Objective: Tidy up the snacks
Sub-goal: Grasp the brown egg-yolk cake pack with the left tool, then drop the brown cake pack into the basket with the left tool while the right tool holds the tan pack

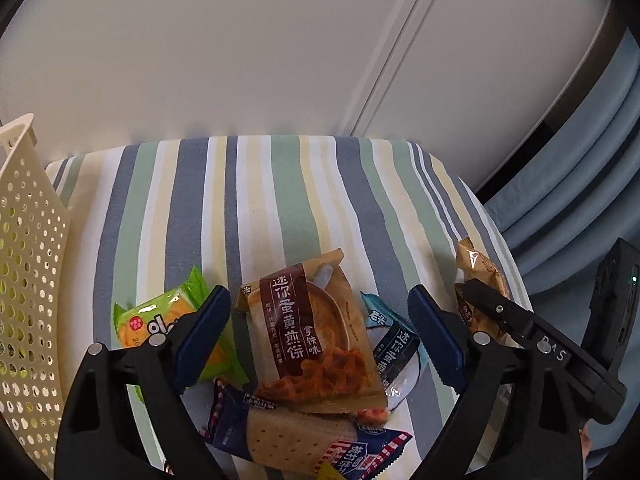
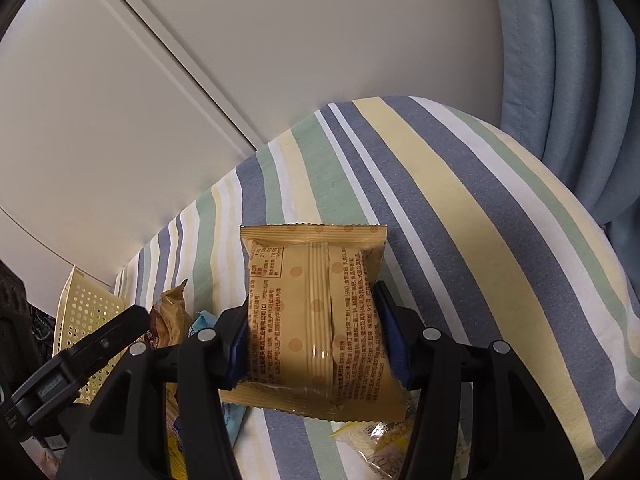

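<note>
My left gripper (image 1: 320, 332) hangs open just above a pile of snacks on the striped cloth (image 1: 280, 200). A brown wafer packet (image 1: 312, 332) lies between its fingers, untouched. Around it lie a green packet (image 1: 160, 320), a blue-and-white packet (image 1: 394, 344) and a navy cracker packet (image 1: 288, 436). My right gripper (image 2: 316, 344) is shut on a tan packet (image 2: 316, 300), held back side up above the cloth (image 2: 460, 200). In the left wrist view the same tan packet (image 1: 478, 272) shows at the right. A clear yellow packet (image 2: 380, 440) lies under the right gripper.
A cream perforated basket (image 1: 28, 280) stands at the table's left edge and shows again as the basket (image 2: 88, 320) in the right wrist view. A white panelled wall (image 1: 240, 60) runs behind the table. A blue curtain (image 2: 580, 80) hangs at the right.
</note>
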Demonstrator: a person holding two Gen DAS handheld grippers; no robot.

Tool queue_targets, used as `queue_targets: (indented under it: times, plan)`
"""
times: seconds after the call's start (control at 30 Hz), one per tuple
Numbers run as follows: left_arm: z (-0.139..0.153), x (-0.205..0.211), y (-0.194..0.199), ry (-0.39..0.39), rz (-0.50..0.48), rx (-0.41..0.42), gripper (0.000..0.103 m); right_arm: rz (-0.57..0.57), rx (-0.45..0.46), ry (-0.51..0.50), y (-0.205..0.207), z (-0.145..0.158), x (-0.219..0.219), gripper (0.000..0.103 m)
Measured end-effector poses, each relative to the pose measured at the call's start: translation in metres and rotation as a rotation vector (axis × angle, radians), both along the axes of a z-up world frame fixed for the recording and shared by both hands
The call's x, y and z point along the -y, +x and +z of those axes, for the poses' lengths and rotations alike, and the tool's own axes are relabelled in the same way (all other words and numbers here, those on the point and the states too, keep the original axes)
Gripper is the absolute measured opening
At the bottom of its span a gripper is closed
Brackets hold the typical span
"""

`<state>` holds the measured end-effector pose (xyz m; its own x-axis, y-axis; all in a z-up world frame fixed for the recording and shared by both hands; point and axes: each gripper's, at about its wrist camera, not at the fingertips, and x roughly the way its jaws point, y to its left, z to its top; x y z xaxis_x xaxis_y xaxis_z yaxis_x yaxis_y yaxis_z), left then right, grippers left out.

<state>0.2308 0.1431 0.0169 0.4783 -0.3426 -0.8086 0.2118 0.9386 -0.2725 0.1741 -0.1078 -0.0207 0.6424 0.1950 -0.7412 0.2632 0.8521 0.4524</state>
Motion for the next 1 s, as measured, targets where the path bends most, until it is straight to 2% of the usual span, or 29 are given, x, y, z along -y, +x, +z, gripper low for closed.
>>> queue_targets:
  times: [0.33,0.47,0.53,0.63,0.83,1.0]
  plan:
    - [-0.030,0.013,0.013,0.058,0.010,-0.079,0.074,0.003,0.001,0.017,0.001,-0.004,0.003,0.054]
    - [-0.030,0.012,0.012,0.045,0.002,-0.085,0.069,0.002,0.004,0.018,0.000,-0.003,0.004,0.054]
    - [-0.028,0.012,0.010,0.026,-0.001,-0.081,0.059,0.001,0.005,0.021,0.000,-0.003,0.004,0.054]
    - [-0.022,0.005,0.006,-0.002,0.004,-0.067,0.051,0.001,0.006,0.024,-0.001,-0.003,0.004,0.054]
    - [0.000,0.000,-0.005,-0.028,0.009,-0.003,0.050,-0.001,0.015,0.026,-0.004,-0.001,0.004,0.054]
    - [0.031,-0.011,-0.018,-0.042,0.033,0.083,0.050,-0.002,0.026,0.025,-0.006,0.000,0.003,0.054]
